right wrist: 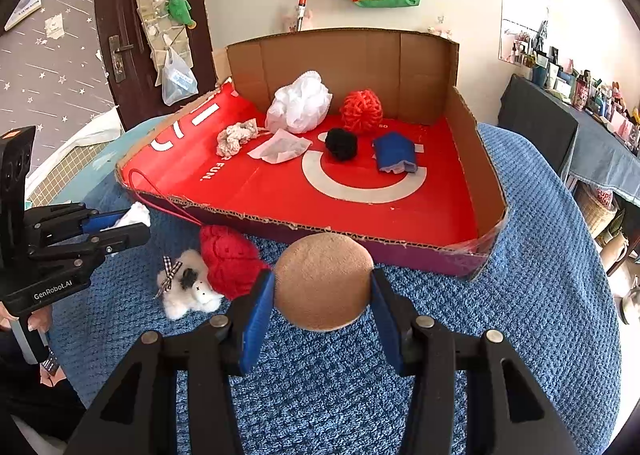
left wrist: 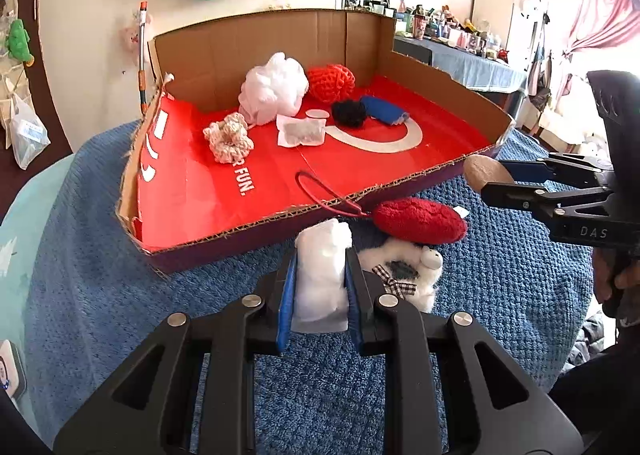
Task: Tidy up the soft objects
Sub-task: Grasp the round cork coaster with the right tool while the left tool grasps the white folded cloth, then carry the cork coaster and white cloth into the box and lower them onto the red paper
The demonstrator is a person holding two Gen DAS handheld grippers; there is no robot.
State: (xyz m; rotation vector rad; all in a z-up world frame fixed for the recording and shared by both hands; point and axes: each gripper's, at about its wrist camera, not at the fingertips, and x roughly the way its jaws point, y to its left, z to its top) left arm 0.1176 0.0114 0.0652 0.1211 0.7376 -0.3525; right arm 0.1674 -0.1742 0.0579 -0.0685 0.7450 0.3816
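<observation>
My left gripper (left wrist: 321,255) is shut on a white fluffy pad (left wrist: 321,275), held above the blue blanket in front of the cardboard tray (left wrist: 280,215). My right gripper (right wrist: 323,283) is shut on a round tan plush disc (right wrist: 324,281), also just in front of the tray (right wrist: 400,245). It shows at the right of the left wrist view (left wrist: 490,175). A red knitted heart (left wrist: 422,221) with a red loop and a small white plush bear (left wrist: 404,275) lie on the blanket between the grippers. Several soft items lie in the tray: a white mesh pouf (left wrist: 274,89), a red yarn ball (left wrist: 332,81), a black pom-pom (left wrist: 349,113), a blue cloth (left wrist: 384,110).
The tray also holds a cream crochet piece (left wrist: 229,135) and a white sachet (left wrist: 300,131). The tray's back and right walls are tall, its front rim low. The blue blanket (right wrist: 540,255) covers the table. A cluttered side table (right wrist: 580,115) stands at the right.
</observation>
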